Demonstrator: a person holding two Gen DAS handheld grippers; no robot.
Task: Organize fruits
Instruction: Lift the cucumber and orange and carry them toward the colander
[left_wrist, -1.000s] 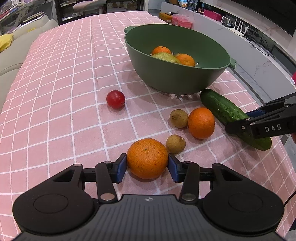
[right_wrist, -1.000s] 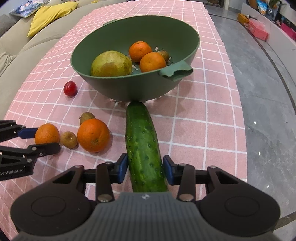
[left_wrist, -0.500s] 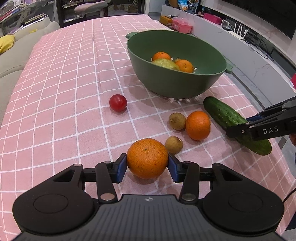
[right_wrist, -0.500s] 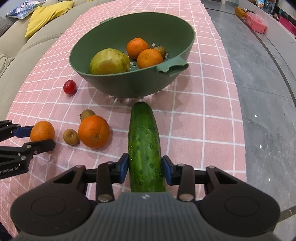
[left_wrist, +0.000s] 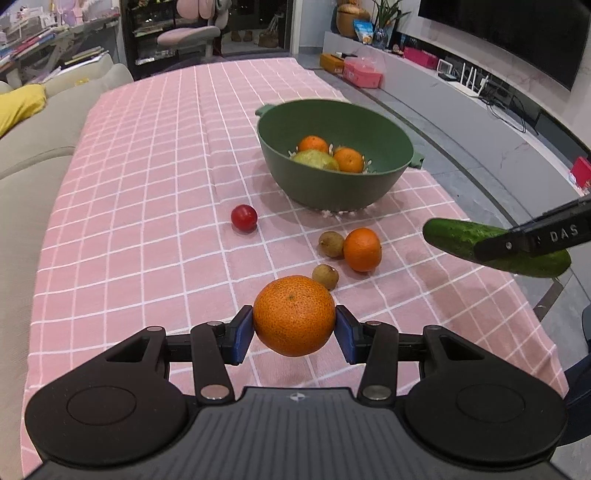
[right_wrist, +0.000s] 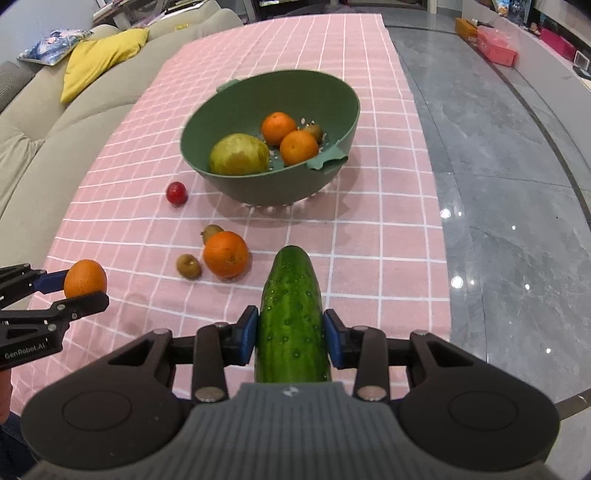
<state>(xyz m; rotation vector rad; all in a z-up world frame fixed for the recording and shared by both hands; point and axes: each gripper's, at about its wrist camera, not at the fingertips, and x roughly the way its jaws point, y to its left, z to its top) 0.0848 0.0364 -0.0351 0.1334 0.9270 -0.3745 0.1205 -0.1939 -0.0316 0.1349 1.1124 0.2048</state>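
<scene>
A pink checked cloth (left_wrist: 147, 206) covers the surface. At the left of the frame runs a beige sofa (right_wrist: 48, 122) with a yellow cushion (right_wrist: 99, 59) and a patterned cushion (right_wrist: 55, 38) behind it. To the right lies a glossy grey marble floor (right_wrist: 498, 184) that mirrors small lights. In the upper right of the left view, a low grey ledge (left_wrist: 461, 99) carries pink boxes (left_wrist: 362, 75) and cables under a dark screen (left_wrist: 517, 33). At the top stand a pink chair (left_wrist: 188, 33) and cluttered shelves (left_wrist: 40, 40).
</scene>
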